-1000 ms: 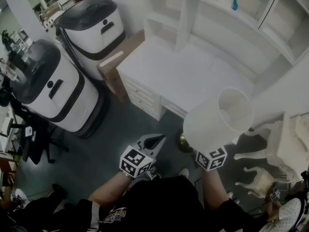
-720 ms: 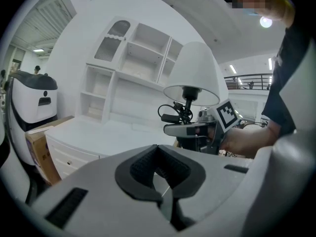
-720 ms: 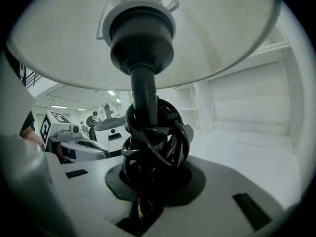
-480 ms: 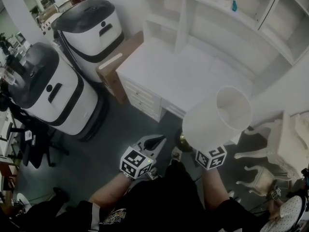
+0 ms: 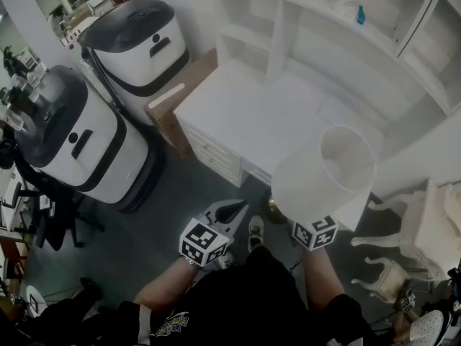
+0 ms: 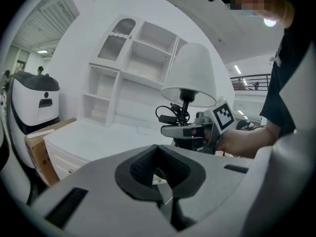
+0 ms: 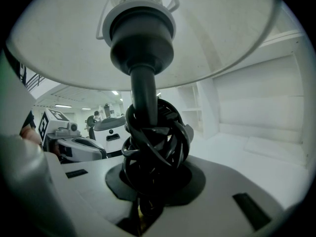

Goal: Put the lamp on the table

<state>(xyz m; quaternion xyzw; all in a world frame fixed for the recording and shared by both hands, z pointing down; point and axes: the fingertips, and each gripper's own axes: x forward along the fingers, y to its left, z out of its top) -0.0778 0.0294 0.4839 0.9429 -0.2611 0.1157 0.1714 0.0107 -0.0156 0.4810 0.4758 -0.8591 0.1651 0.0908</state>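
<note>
- The right claw (image 7: 148,196) is holding the lamp (image 5: 324,175) low on its dark stem (image 7: 143,88). Its jaws are pressing in where the black cord (image 7: 155,137) is wound round the stem in a tight bundle.
- The lamp is standing upright in the air above this claw, with its white shade (image 6: 192,75) spreading just over the jaws. It is not touching the surface.
- The left claw (image 6: 160,169) is carrying nothing. Its jaws are meeting at the tips, with only the hollow of the black pads between them.
- The left claw is riding to the left of the right claw, apart from it, and both are pointing the same way and slightly down.
- The white surface (image 5: 266,114) is lying ahead of and below both claws. It is bare, with a white shelf unit (image 5: 288,20) rising along its far edge.
- Two white-and-black machines (image 5: 79,132) are standing to the left of the left claw. A cardboard box (image 5: 176,96) is leaning between them and the near end of the surface.
- A white chair (image 5: 407,233) is standing to the right of the right claw.
</note>
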